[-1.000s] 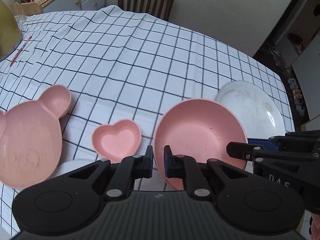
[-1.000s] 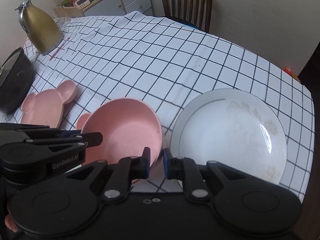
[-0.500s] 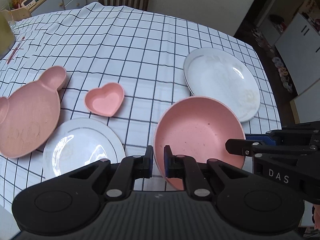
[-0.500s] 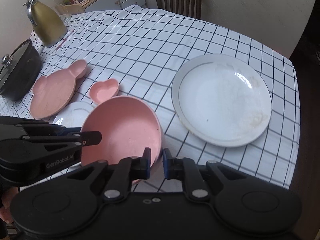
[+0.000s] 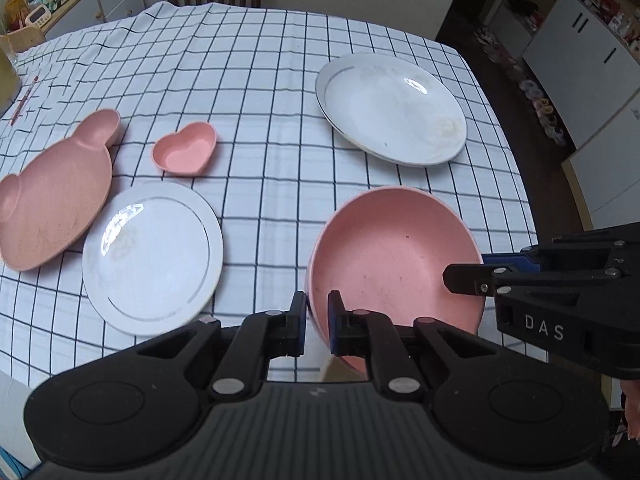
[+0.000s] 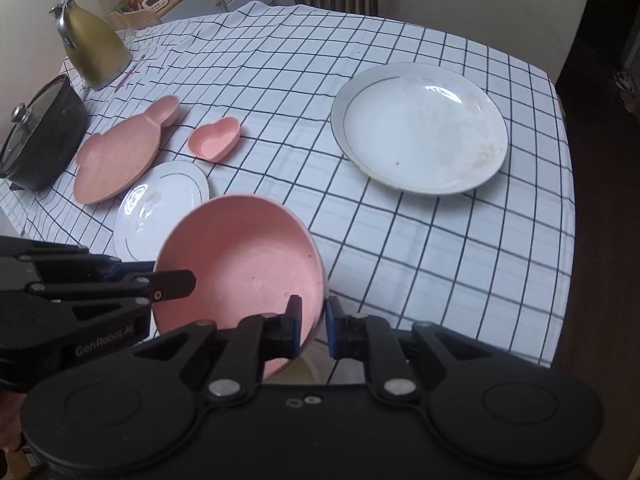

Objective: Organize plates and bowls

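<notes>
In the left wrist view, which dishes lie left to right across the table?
Bear-shaped pink plate → small white plate → heart-shaped pink dish → large white plate. The pink bowl held up by both claws overlaps the large plate's span, so it is omitted.

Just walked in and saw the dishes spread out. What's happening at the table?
A person with two handheld grippers holds the pink bowl off the checked tablecloth: left gripper and right gripper are each clamped on its rim. Two white plates, a heart dish and a bear-shaped plate lie unstacked.
</notes>
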Demonstrator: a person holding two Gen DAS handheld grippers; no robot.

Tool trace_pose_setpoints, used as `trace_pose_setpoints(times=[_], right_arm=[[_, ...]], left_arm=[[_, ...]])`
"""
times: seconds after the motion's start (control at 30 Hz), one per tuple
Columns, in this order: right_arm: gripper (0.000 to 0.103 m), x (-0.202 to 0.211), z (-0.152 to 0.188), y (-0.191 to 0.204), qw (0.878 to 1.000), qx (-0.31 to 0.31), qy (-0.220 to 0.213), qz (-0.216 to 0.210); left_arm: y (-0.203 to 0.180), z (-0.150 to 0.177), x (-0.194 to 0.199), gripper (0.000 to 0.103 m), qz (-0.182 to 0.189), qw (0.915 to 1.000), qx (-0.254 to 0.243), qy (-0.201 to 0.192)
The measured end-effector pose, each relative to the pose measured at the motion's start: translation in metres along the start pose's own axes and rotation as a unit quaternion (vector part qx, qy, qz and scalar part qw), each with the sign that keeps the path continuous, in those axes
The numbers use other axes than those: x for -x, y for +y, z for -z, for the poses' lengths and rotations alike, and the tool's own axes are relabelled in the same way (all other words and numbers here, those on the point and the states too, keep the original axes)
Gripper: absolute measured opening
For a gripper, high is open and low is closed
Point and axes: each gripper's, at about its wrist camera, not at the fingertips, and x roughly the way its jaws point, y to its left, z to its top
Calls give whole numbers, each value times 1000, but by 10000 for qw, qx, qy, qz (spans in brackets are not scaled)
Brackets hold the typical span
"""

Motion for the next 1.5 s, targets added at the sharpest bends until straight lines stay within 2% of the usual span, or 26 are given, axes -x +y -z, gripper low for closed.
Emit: trace_pose_setpoints(times=[0.27,0.67,1.17,1.33,1.5], right_arm=[[11,14,32,6,9999,-112,22,3],[11,10,66,6,9994,-290,210,1],[11,-3,69,5,9987,-353,370,-74],[18,-7,67,3,9982,-386,436,-147],[19,-4,65,6,9988,-262,393,-136]], left_arm=[[-5,28,10,10,78,9999,-97,116],[-11,55,4,10,131,9992,-200,313],[-11,57,-11,10,-58,9990,-226,389],[-11,56,-13,10,-15,9990,-240,387],[-13,56,-8,10,-40,9988,-385,289]])
